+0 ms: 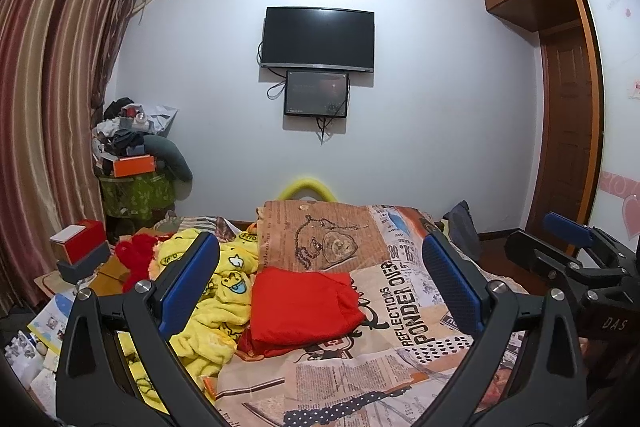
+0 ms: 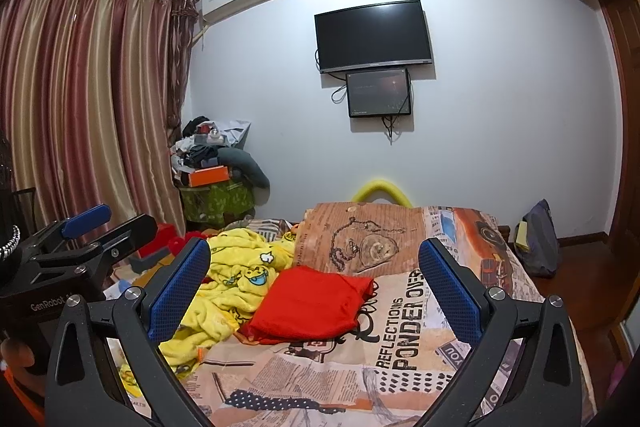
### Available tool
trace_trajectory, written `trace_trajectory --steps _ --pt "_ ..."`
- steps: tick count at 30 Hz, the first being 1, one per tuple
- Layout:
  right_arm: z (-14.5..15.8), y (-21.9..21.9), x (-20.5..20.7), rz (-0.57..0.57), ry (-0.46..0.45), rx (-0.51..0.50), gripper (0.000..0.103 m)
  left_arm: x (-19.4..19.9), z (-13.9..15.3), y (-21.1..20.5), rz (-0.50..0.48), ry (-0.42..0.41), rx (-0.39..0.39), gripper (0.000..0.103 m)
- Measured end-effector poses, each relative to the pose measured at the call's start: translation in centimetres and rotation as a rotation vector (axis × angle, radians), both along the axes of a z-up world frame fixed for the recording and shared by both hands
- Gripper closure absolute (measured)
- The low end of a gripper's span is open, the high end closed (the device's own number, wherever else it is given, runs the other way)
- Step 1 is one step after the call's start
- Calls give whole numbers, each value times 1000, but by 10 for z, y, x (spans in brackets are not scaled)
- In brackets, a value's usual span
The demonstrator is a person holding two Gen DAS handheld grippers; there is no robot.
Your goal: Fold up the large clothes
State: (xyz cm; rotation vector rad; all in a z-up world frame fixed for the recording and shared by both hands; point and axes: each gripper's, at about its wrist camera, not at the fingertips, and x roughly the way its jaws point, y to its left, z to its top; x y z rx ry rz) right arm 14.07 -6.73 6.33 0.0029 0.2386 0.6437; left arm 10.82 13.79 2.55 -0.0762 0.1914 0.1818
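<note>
Jaws of the left gripper point(image 1: 320, 283) stand wide apart with nothing between them, held above the bed point(image 1: 400, 379); the right gripper point(image 2: 314, 285) is spread just as wide and likewise holds nothing. Each shows in the other's view: the right one at the far right edge of the left wrist camera, the left one at the far left of the right wrist camera, side by side and apart. Ahead of both, framed between the blue pads point(image 1: 452, 287), a folded red garment point(image 1: 304, 307) lies flat on the newsprint-patterned bedspread point(image 2: 400, 331). Touching its left side is a crumpled yellow fleece garment point(image 1: 212, 307) with cartoon prints, heaped toward the bed's left edge. Beyond the foot of the bed, a dark television point(image 1: 318, 39) hangs on the white wall with a smaller screen point(image 1: 316, 94) just below it. Striped curtains point(image 2: 80, 99) cover the left side.
</note>
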Motion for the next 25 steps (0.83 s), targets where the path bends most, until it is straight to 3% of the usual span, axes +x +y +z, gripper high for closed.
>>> trace_trajectory --steps 25 --pt "-2 1 3 -6 4 -1 0 1 -4 6 -26 15 -29 1"
